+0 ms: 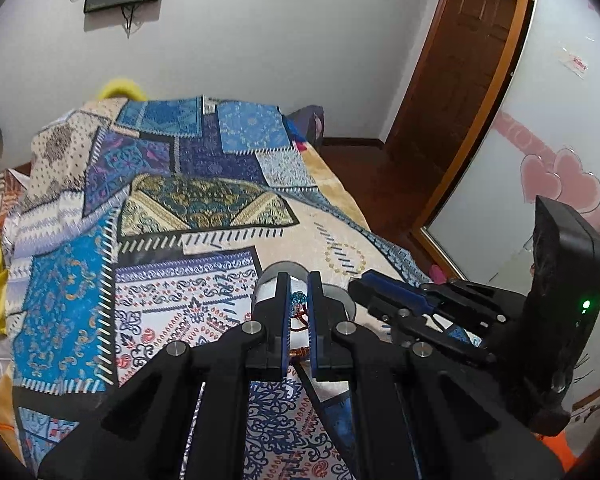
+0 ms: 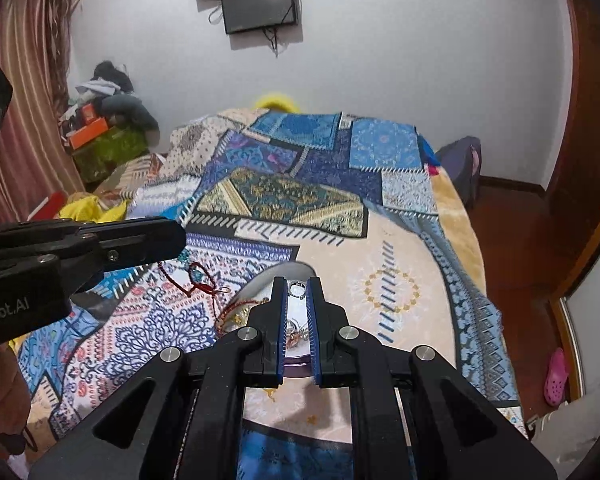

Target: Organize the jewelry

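Red string bracelet (image 2: 198, 280): hanging at centre left of my right wrist view, its teal bead end pinched in my left gripper (image 1: 299, 300), cord trailing over the patchwork bedspread (image 2: 260, 200). Round silver box (image 2: 260, 284): lower centre, more jewellery inside, a gold chain (image 2: 236, 312) draped over its left rim. My right gripper (image 2: 297, 300): above the box, jaws slightly parted, holding nothing.

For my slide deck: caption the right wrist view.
Left gripper lifts a red bracelet above the quilt while the right gripper hovers over a metal dish.
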Motion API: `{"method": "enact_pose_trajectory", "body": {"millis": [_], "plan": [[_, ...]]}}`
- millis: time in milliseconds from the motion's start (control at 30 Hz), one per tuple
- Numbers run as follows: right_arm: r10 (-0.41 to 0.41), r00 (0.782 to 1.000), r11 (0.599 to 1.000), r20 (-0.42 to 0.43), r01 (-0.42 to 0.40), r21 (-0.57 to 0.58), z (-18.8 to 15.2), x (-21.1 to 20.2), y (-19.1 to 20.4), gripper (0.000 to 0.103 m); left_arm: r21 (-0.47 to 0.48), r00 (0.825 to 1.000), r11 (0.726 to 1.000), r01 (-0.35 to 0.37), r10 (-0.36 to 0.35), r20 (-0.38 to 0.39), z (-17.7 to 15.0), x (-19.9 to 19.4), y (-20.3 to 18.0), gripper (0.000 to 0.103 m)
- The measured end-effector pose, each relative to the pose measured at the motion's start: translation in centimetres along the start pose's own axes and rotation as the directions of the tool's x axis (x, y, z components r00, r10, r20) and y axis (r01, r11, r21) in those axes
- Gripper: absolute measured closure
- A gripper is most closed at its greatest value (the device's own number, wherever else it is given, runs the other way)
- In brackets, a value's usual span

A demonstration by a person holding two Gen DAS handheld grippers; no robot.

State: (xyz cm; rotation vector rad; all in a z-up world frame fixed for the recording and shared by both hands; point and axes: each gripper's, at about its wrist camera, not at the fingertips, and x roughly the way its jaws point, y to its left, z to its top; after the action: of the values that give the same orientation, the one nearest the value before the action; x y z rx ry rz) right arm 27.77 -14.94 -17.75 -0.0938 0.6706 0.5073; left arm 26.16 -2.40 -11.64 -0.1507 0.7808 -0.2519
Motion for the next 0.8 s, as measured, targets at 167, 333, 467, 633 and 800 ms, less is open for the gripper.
{"method": "enact_pose_trajectory", "body": {"millis": [167,333,467,633,800], "plan": [[-0.010,0.999,1.000,-0.033,0.010,0.002,-0.3,1.3,-0.3,0.095,-0.021,0.999,1.000,0.016,-0.016,-0.031,-0.3,1.7,0.6,0.097],[0.000,0.997,1.000,-0.071,0.000,0.012,-0.5,1.9,-0.7,0.095,-0.041,0.998,0.999,0.024,-0.027,-0.064,-0.6,3.0,1.1,0.097],[0.010,0.996,1.000,-0.093,-0.009,0.014,-0.6,2.1,-0.7,0.095,-0.045,0.995,0.998,0.032,-0.036,-0.090,-1.0,3.7,1.2,0.097],[0.013,0.993,1.000,-0.122,-0.013,-0.002,-0.7,2.1,-0.5,0.095,-0.036,0.995,0.999,0.035,-0.039,-0.096,-1.2,3.7,0.9,0.097],[-0.025,0.993,0.999,-0.119,0.022,-0.023,-0.5,1.6,0.0,0.083,-0.045,0.995,0.998,0.034,-0.038,-0.088,-0.9,2.6,1.0,0.095]]}}
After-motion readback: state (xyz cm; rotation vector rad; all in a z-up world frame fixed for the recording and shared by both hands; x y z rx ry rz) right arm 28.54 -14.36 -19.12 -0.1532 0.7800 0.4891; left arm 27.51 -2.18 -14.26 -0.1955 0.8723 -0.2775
